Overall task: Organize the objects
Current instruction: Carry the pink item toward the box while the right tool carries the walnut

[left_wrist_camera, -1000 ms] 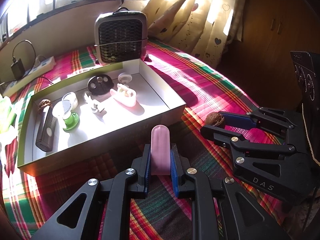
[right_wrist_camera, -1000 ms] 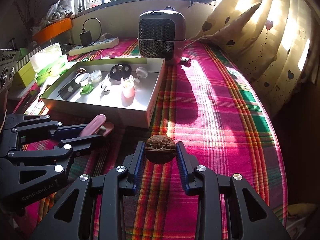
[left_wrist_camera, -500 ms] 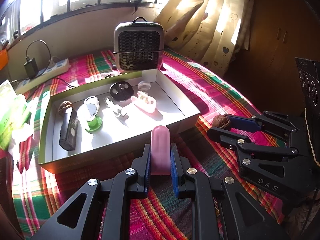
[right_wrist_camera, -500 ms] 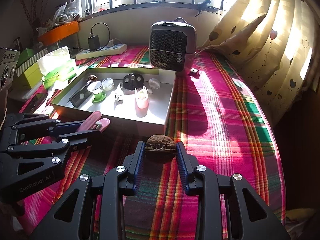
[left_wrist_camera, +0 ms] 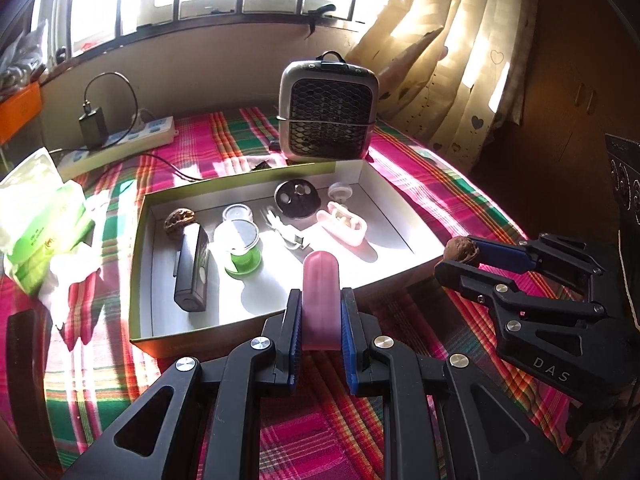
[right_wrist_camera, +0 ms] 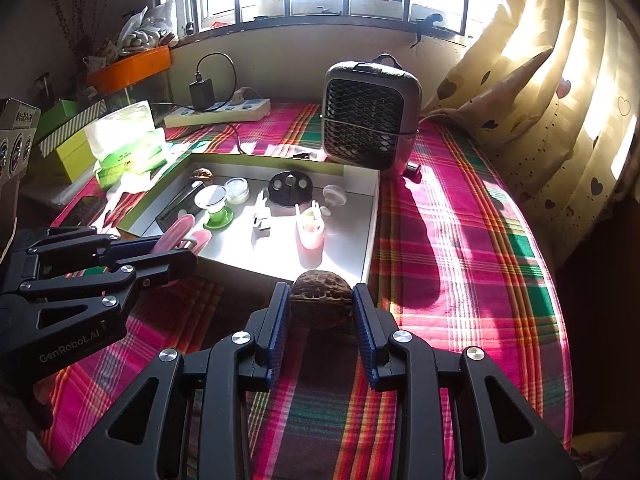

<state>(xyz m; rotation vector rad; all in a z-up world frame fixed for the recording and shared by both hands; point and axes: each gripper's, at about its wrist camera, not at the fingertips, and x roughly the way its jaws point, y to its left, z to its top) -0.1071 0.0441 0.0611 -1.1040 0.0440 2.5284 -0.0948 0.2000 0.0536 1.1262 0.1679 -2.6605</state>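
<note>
A: The left gripper (left_wrist_camera: 320, 316) is clamped on a pink case (left_wrist_camera: 321, 296); the right gripper (right_wrist_camera: 322, 312) pinches a walnut (right_wrist_camera: 321, 296). Both hang just short of the box (left_wrist_camera: 400, 268).

B: Each should clear the near wall, then release low over bare floor, the walnut perhaps beside the other walnut (left_wrist_camera: 180, 220).

Bare white floor lies in the near right part of the shallow white cardboard box (left_wrist_camera: 400, 216), which is open from above. Its left and middle are crowded by a black rectangular remote (left_wrist_camera: 193, 268), a green-based round mirror (left_wrist_camera: 241, 245) and a pink open case (left_wrist_camera: 342, 227). A grey mesh-fronted fan heater (left_wrist_camera: 328, 114) blocks the far side. The plaid cloth of the table (right_wrist_camera: 460, 248) lies open to the right.
</note>
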